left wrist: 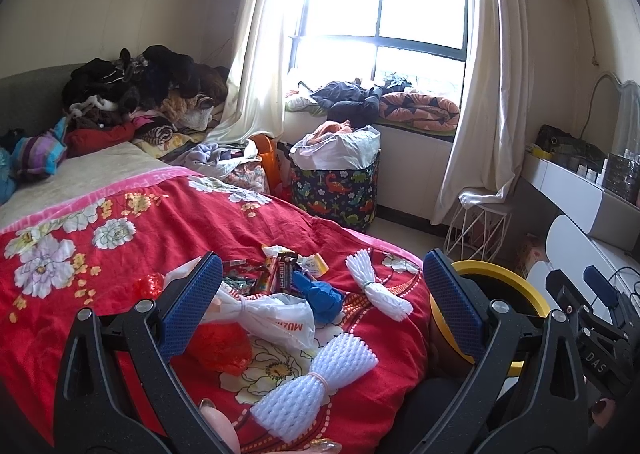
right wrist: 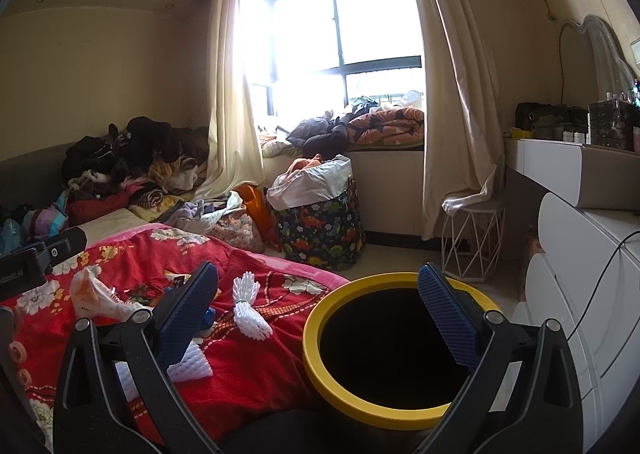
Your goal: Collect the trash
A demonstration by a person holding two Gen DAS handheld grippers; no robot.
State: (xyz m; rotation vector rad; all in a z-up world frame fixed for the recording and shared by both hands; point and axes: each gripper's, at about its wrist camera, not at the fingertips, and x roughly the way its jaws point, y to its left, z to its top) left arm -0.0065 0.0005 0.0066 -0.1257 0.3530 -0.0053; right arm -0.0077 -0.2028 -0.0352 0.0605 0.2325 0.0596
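okay, trash is all on the red bed (left wrist: 120, 238), nothing in the bin (right wrist: 320, 358) that i can see, too dark inside. nearest piece is the foam net (left wrist: 316, 386), lying between my left hand-held gripper (left wrist: 324, 306) fingers, so i'd drop straight down and pinch its tied waist, not the flared ends. left is wide open and empty, tilted down over the pile. right hand-held gripper (right wrist: 320, 314) is wide too, empty, hovering over the bin's near rim just beside the bed.
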